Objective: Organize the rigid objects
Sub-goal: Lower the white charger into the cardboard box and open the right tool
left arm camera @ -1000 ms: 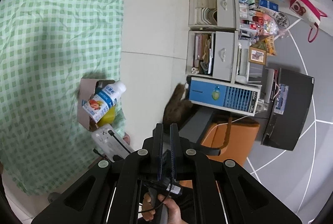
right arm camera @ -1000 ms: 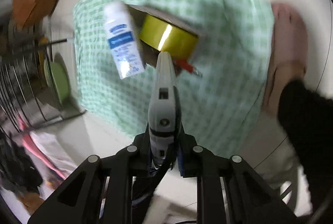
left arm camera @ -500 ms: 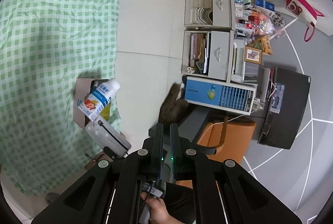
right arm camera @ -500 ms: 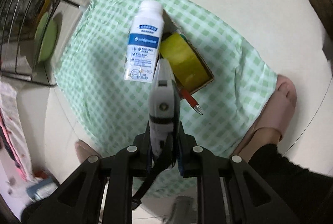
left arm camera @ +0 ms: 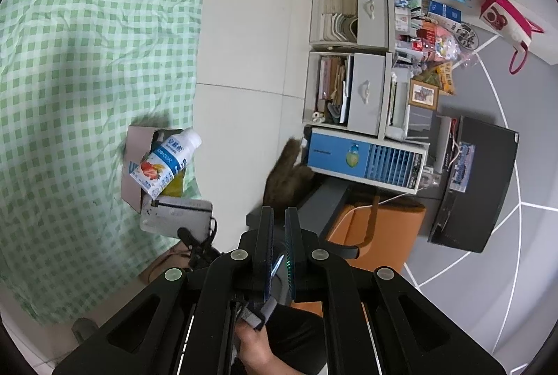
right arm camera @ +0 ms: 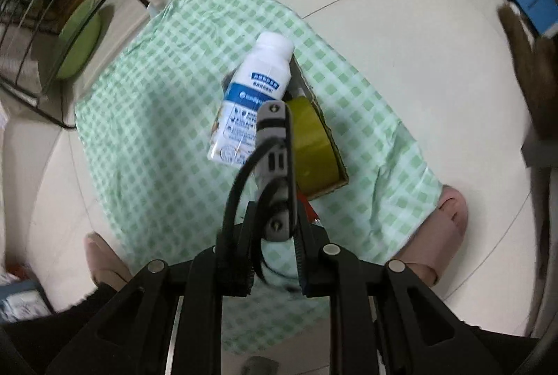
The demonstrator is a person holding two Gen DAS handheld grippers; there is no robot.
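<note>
- A flat grey plastic device with a black cable (right arm camera: pixel 275 166) is gripped edge-on by the right gripper (right arm camera: pixel 279 228), its fingers clamped on its lower end; the device projects toward twelve o'clock
- The shallow brown cardboard box (right arm camera: pixel 336 166) on the green checked cloth (right arm camera: pixel 146 138) is judged the target; the device should be lowered flat into free space, clear of the cable
- A white plastic drink bottle with blue label (right arm camera: pixel 254 99) lies at eleven o'clock of the fingertips, a roll of yellow tape (right arm camera: pixel 310 145) at one o'clock, both in the box
- The left gripper (left arm camera: pixel 278 235) is closed and empty, aimed away from the cloth
</note>
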